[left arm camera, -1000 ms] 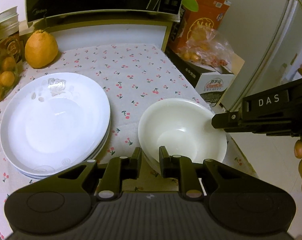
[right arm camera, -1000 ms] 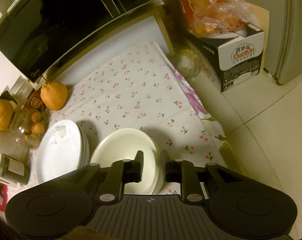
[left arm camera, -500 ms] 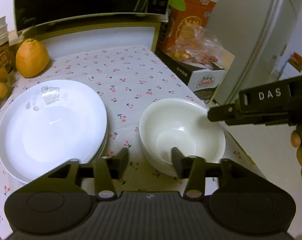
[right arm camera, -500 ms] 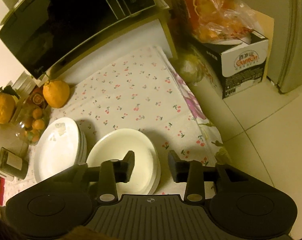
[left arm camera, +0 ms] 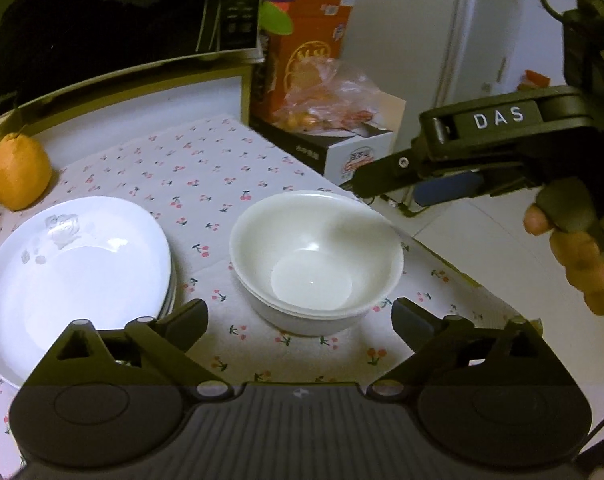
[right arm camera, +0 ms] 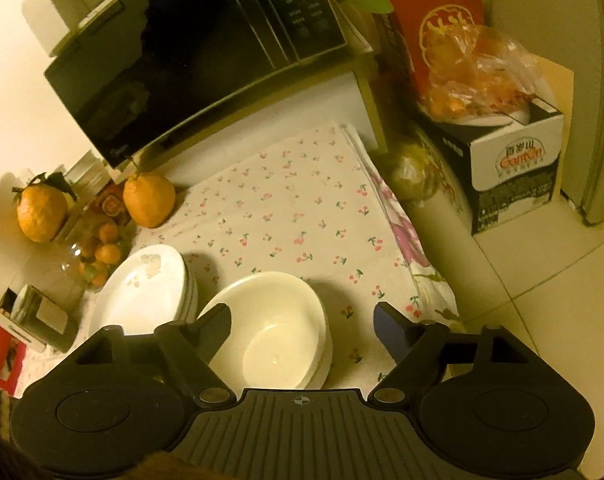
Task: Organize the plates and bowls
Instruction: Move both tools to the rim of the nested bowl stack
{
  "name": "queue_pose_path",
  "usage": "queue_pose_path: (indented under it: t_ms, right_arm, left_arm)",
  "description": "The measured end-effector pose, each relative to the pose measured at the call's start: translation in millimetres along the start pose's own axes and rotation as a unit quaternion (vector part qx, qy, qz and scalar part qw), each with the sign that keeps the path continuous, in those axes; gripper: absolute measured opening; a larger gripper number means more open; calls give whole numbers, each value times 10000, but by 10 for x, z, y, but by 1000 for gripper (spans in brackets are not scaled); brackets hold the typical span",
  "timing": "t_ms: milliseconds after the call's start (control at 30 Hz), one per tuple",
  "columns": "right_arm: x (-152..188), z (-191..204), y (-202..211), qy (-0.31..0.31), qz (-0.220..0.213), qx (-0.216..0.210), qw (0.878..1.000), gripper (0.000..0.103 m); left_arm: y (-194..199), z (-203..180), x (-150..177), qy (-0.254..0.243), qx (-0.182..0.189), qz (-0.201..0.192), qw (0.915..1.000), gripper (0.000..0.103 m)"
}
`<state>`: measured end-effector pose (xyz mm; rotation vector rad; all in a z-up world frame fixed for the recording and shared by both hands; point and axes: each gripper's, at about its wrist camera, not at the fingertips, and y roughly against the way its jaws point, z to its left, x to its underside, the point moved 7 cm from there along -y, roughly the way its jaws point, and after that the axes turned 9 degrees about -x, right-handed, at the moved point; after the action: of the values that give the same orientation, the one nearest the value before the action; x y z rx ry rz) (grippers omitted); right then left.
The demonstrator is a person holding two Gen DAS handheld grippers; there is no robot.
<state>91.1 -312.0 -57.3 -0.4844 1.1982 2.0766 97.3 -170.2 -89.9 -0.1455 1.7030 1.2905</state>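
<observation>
I am letting go over the counter (left arm camera: 238, 168), its cherry-print cloth carrying both piles. My left hand-held gripper (left arm camera: 300, 314) is spreading its jaws with nothing pinched between them, the nested bowls (left arm camera: 315, 258) sitting just beyond its tips. My right hand-held gripper (right arm camera: 302, 318) is opening too, hanging above the same bowls (right arm camera: 270, 328) without touching them. The stack of plates (left arm camera: 76, 276) is lying just left of the bowls, close but apart (an orange fruit (left arm camera: 20, 176) is sitting far left under the microwave (left arm camera: 102, 28)). By my reading, the sorting step is finishing: like is resting on like. The next move, I judge, is calling for a clean retreat, clear of both rims.
</observation>
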Motion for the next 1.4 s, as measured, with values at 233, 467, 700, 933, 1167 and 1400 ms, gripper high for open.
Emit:
queue_pose_path:
  t_ms: [233, 467, 700, 933, 1167, 1400]
  right_arm:
    - [142, -31, -89, 174, 0, -94, 9998, 83]
    - [226, -34, -214, -5, 72, -250, 9997, 83]
    - [265, -65, -312, 5, 189, -114, 9998, 83]
    - [255, -132, -368, -229, 201, -37, 9995, 83]
    - [248, -150, -399, -301, 197, 29, 9993, 76]
    - [263, -148, -435, -278, 249, 87, 9993, 57]
  left_arm:
    - [-79, -45, 134, -84, 49, -134, 9999, 100]
    - [-177, -100, 150, -125, 82, -103, 9998, 100]
    - [-272, -81, 117, -38, 128, -89, 9999, 98]
    - [-320, -107, 118, -57, 129, -40, 9999, 94]
    - [-341, -120, 118, -137, 124, -21, 9998, 89]
    - [-351, -85, 86, -98, 149, 1, 9998, 86]
